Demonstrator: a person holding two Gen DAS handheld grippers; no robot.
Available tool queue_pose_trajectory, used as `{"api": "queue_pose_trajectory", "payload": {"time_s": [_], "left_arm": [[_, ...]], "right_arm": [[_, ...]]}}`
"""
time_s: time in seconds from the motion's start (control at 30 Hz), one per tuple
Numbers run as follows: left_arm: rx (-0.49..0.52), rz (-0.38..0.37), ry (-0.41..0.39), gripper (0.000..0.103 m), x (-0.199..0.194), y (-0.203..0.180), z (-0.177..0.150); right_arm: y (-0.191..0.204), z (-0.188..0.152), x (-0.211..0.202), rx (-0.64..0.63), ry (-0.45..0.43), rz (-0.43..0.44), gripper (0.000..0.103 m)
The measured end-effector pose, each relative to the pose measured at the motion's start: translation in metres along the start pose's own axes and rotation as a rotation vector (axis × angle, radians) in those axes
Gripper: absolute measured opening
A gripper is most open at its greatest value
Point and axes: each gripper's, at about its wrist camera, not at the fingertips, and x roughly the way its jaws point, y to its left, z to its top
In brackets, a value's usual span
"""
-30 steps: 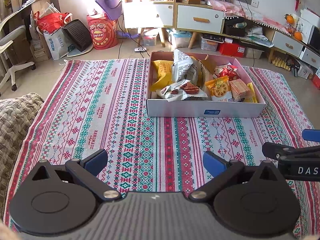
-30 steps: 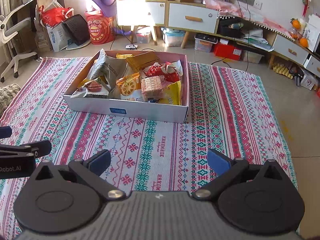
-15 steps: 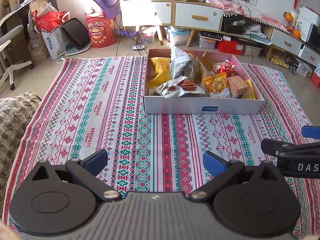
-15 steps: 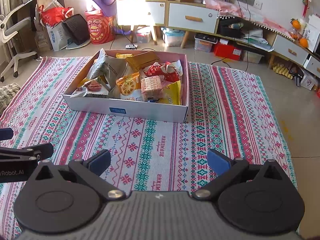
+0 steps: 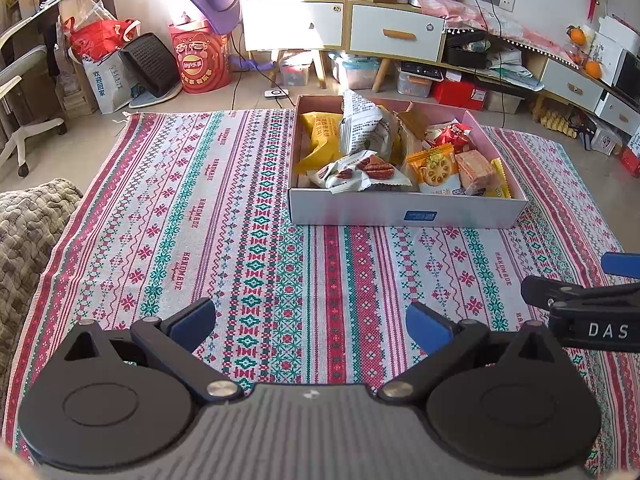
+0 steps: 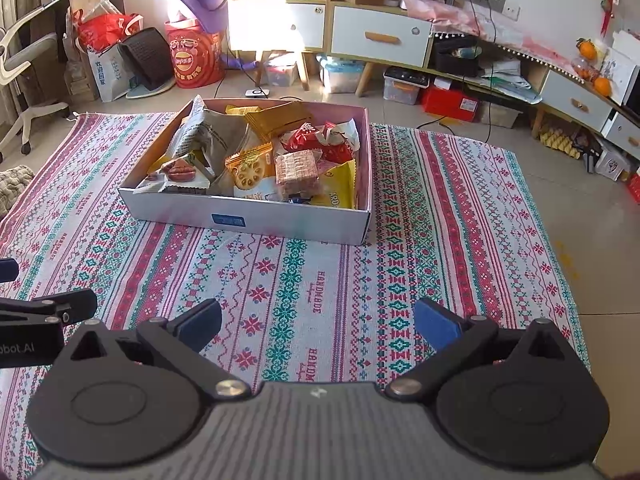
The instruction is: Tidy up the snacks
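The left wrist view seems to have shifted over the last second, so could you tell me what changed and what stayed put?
The left claw drifted slightly left and tilted, so the snack box sits further right and lower in its view. Nothing was gripped or released. The right claw barely moved; both claws stay open and empty above the patterned cloth, and the snacks stay in the box.
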Motion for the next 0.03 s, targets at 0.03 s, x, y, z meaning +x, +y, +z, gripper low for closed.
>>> {"api": "queue_pose_trajectory", "payload": {"time_s": [0.03], "left_arm": [[-0.002, 0.003, 0.004, 0.103, 0.0004, 0.0006, -0.0004]], "right_arm": [[-0.0001, -0.0004, 0.0012, 0.002, -0.001, -0.005, 0.103]]}}
